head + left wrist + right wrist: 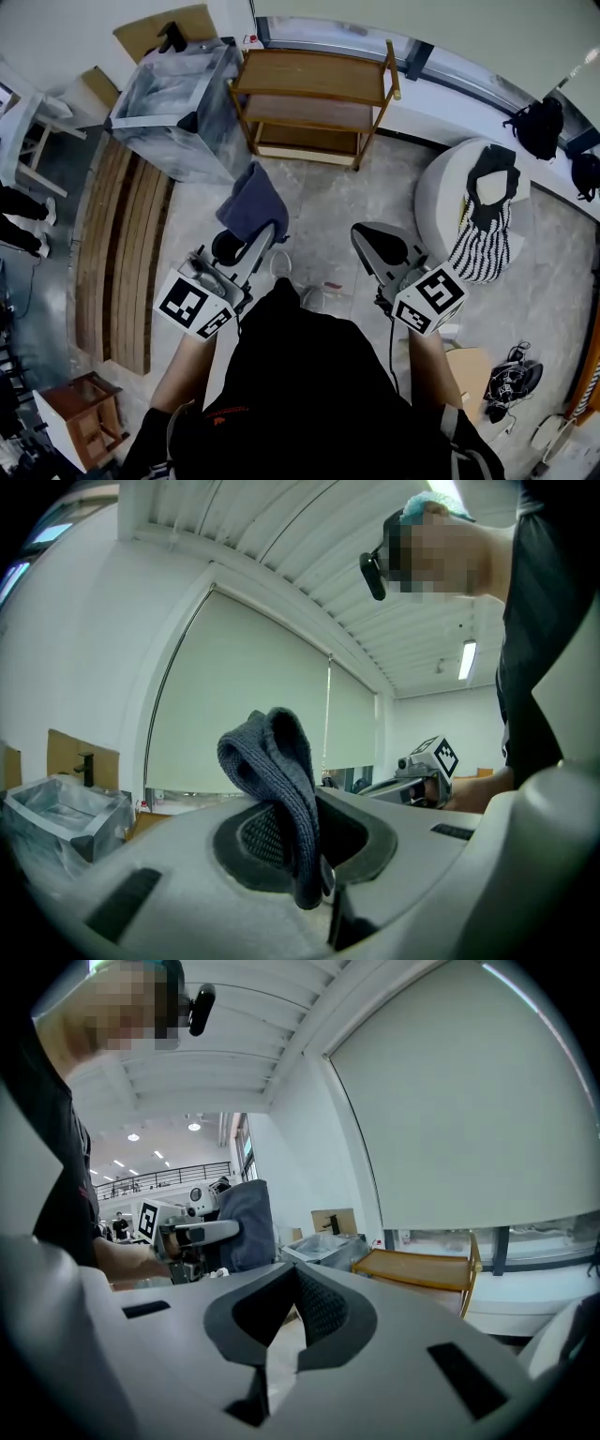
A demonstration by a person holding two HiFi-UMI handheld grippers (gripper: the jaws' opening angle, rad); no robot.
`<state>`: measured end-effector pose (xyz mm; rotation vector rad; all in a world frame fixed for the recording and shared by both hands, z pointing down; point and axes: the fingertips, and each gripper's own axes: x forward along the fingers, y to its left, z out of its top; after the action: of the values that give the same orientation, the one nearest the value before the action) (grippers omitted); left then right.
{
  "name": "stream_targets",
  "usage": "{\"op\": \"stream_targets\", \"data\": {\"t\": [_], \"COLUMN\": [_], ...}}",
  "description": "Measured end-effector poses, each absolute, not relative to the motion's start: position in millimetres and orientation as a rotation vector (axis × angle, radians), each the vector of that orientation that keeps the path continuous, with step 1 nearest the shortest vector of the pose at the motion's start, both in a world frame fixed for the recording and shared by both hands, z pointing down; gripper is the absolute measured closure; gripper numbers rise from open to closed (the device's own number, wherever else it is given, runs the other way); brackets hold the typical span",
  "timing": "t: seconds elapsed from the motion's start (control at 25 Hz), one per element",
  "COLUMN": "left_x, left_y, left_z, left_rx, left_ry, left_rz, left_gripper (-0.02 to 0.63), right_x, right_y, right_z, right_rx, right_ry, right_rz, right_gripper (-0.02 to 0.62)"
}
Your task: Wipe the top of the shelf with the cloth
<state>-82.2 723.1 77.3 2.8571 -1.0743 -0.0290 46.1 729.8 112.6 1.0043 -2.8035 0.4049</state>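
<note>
Two grippers in play: left gripper (242, 248) pinches the cloth (251, 202), right gripper (380, 248) is nearly closed and empty. Shelf (314, 73) stands straight ahead, well apart, top running crosswise.

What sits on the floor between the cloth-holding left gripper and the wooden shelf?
Nothing: in the head view, only bare grey stone floor separates the left gripper, shut on the blue-grey knitted cloth, from the two-tier wooden shelf.
</note>
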Motion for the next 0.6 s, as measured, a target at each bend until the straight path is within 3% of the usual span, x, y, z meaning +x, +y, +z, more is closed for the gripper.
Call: {"op": "stream_targets", "data": {"t": [0.6], "left_x": [-66.2], "left_y": [651.9], "left_z": [82.5], "left_rx": [2.851], "left_ry": [-1.085], "left_rz": [-0.019], "left_gripper": [0.552], "right_x": [63.8], "right_y": [665.0], "right_z": [124.1], "right_rx": [0.978], "right_ry": [-2.801], "right_rz": [0.43], "right_gripper": [0.591]}}
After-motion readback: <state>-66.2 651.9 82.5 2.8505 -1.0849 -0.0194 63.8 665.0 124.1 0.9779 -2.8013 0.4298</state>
